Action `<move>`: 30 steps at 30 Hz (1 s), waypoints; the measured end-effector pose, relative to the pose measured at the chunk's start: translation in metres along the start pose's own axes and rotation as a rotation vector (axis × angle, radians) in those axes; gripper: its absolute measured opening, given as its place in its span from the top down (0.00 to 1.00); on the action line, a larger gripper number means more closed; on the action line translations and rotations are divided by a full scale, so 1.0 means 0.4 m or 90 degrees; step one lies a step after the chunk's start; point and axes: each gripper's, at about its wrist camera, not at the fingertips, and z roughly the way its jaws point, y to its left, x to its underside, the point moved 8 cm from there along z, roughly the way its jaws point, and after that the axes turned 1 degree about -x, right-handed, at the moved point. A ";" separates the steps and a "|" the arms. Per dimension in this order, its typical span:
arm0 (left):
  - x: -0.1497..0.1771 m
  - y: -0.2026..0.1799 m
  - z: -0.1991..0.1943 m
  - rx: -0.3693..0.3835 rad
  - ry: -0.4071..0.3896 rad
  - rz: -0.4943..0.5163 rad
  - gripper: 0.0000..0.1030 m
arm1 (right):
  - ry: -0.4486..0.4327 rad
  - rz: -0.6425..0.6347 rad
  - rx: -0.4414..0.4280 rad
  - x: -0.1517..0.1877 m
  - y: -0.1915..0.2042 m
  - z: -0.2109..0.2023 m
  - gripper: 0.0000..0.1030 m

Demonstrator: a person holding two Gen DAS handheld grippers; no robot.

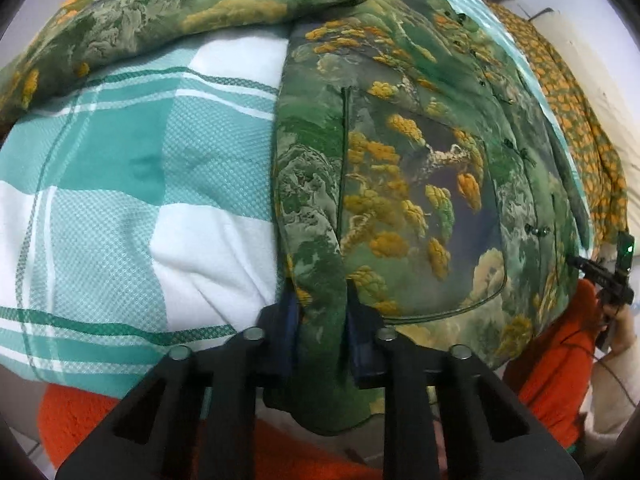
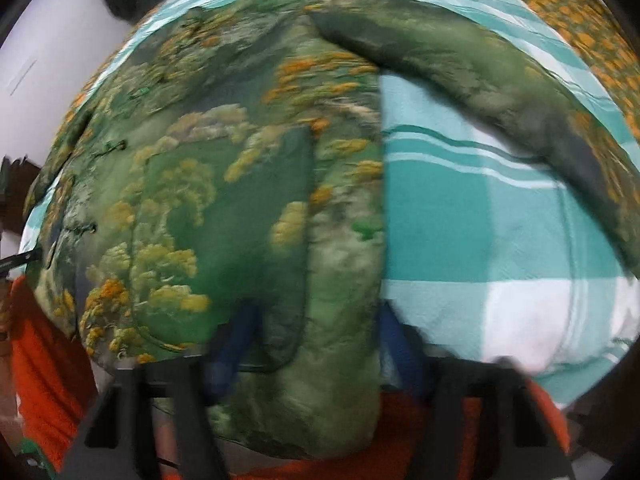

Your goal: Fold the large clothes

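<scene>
The green jacket (image 1: 420, 184) with yellow and orange tree pattern lies spread flat on the bed, front side up, with its row of small dark buttons (image 1: 520, 152) going along the middle. One sleeve (image 1: 168, 20) stretches away to the side over the bed cover; in the right wrist view the other sleeve (image 2: 500, 80) does the same on the opposite side. The hem hangs a little over the near edge of the bed.

The left gripper (image 1: 320, 312) has its two blue-padded fingers closed on the hem, with a fold of green cloth pinched between them. The right gripper (image 2: 316, 340) is at the other corner of the hem; the fingers (image 2: 236, 336) stand apart with cloth between, but this view is blurred and I cannot tell if they really grip it.

Under the jacket is a teal and white checked blanket (image 1: 120, 184). Along the far side lies an orange-dotted green cloth (image 1: 580, 120). Below the bed edge, orange fabric (image 1: 560, 360) is visible.
</scene>
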 end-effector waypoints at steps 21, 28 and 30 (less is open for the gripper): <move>-0.001 -0.010 -0.128 -0.047 -0.099 0.075 0.46 | -0.089 -0.026 0.071 0.009 0.006 -0.104 0.61; -0.122 -0.055 -0.293 -0.058 -0.282 0.035 0.03 | -0.209 0.065 0.109 -0.051 -0.132 -0.250 0.35; -0.157 -0.073 -0.320 -0.062 -0.343 0.018 0.03 | -0.225 0.110 0.124 -0.069 -0.197 -0.270 0.34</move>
